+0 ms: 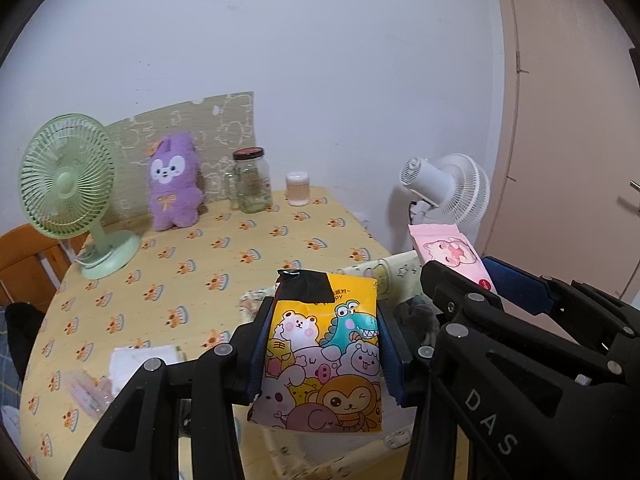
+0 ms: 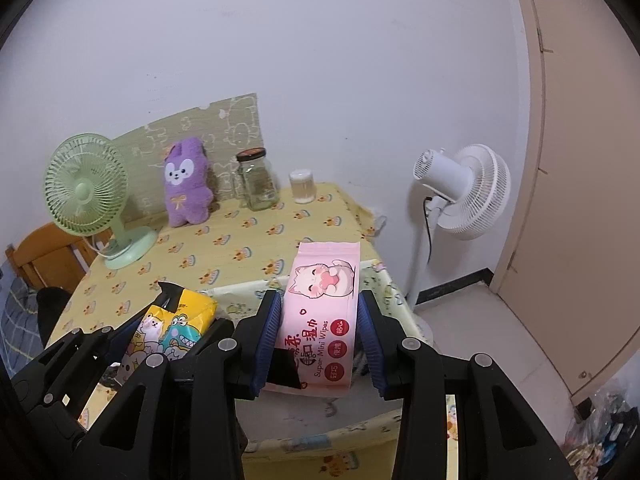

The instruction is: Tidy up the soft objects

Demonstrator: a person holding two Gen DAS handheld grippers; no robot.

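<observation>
- The left gripper (image 1: 322, 344) has its jaws clamped on the sides of a yellow tissue pack (image 1: 322, 364) printed with cartoon animals, held above the near edge of the table (image 1: 224, 256).
- The right gripper (image 2: 320, 340) has its jaws clamped on a pink wet-wipes pack (image 2: 320, 320), raised over the table's near right corner, just beside the yellow pack.
- At the table's far side stand a green desk fan (image 1: 68, 184), a purple plush bunny (image 1: 174, 184), a glass jar (image 1: 251, 182) and a small lidded container (image 1: 298, 189).
- A white pedestal fan (image 2: 464, 192) stands on the floor to the right.
</observation>
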